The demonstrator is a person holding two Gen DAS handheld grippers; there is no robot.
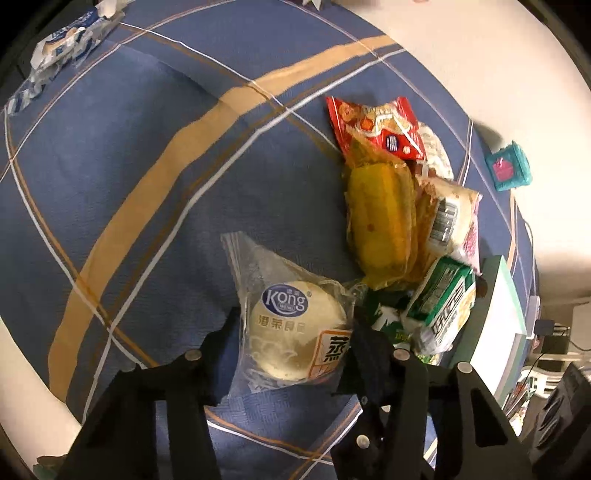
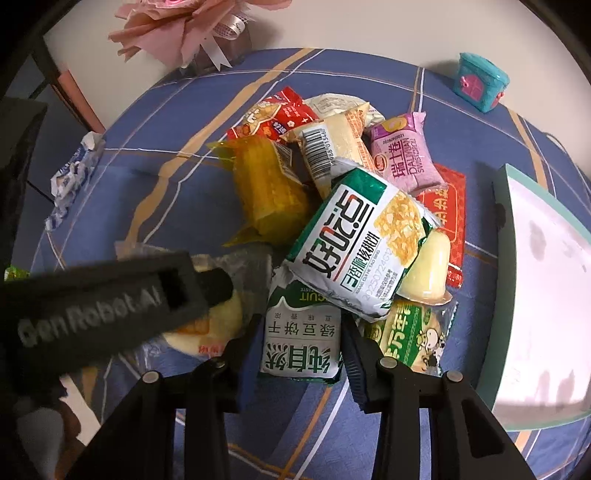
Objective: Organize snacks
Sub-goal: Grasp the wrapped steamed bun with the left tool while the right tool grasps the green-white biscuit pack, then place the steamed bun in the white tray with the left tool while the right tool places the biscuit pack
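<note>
Left hand-held gripper (image 1: 291,343) pinches my clear-wrapped steamed cake (image 1: 295,332) at lower centre, right hand-held gripper (image 2: 301,345) clamps the green biscuit packet (image 2: 301,339) at the snack pile's (image 2: 332,192) near edge on the blue checked bench (image 1: 129,166).

A home: a round surface under a blue plaid cotton cloth (image 2: 155,177), a pink paper-flower bouquet (image 2: 177,29) at its far edge, a small teal toy case (image 2: 482,85) nearby.
</note>
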